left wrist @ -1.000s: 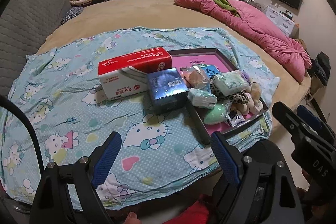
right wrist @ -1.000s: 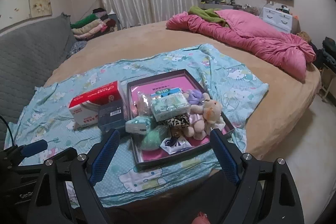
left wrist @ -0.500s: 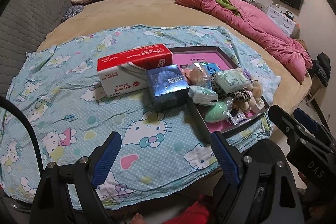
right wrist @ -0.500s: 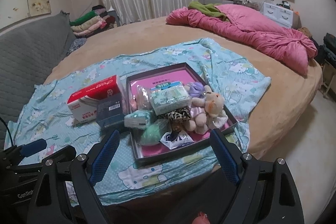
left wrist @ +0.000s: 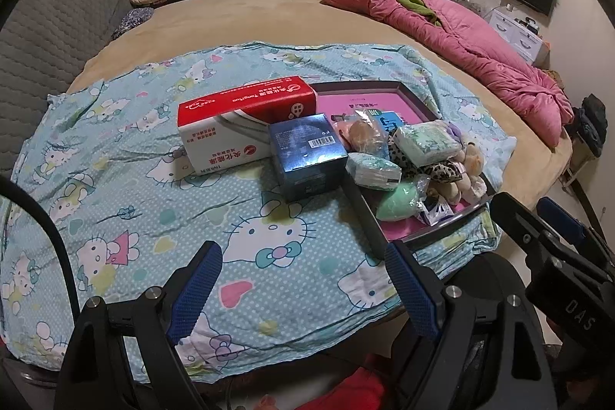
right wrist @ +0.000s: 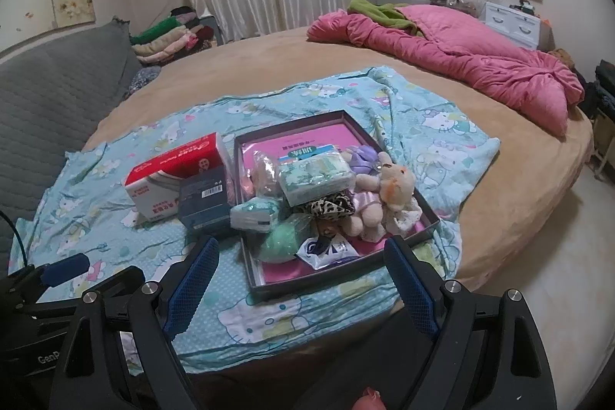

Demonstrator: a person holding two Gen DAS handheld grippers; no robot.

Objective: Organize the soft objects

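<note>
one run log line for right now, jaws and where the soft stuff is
left gripper: jaws open, empty | right gripper: jaws open, empty | soft items piled in tray | red tissue box beside tray

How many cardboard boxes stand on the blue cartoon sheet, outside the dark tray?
2: the red-and-white rectangular cardboard tissue box, and the dark blue glossy cardboard box in front of it, beside the tray's left wall. None seems hidden.

One tray (right wrist: 426, 208), two boxes (right wrist: 180, 175) (right wrist: 203, 202), two tissue packs (right wrist: 315, 175) (right wrist: 255, 214), one plush rabbit (right wrist: 396, 179).
</note>
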